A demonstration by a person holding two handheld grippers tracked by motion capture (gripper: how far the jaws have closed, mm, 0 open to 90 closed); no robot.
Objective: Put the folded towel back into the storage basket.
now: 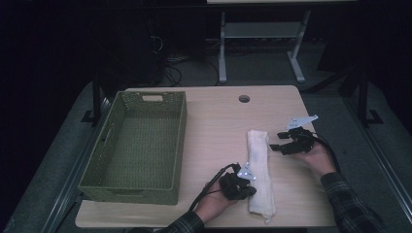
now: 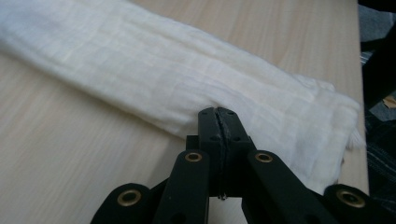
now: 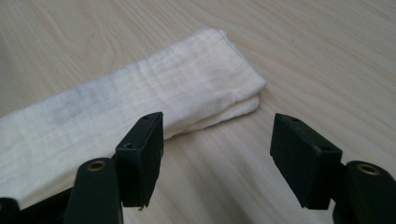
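Note:
A long folded white cloth [image 1: 259,165] lies lengthwise on the wooden table [image 1: 214,116], right of centre. My left gripper [image 1: 251,191] is at the cloth's left side near its front end. In the left gripper view, that gripper [image 2: 218,112] has its jaws shut together, with the tips against the edge of the cloth [image 2: 163,70]. Whether any fabric is pinched I cannot tell. My right gripper [image 1: 277,141] stands open just right of the cloth's far end. In the right gripper view, its jaws [image 3: 217,119] are wide apart, with the cloth's folded end [image 3: 163,88] just ahead of them and bare table between them.
A green woven basket [image 1: 180,141] stands empty on the left half of the table. A round cable hole [image 1: 244,98] sits near the table's far edge. The cloth's front end lies close to the table's near edge. Beyond the table, desk legs stand on the dark floor.

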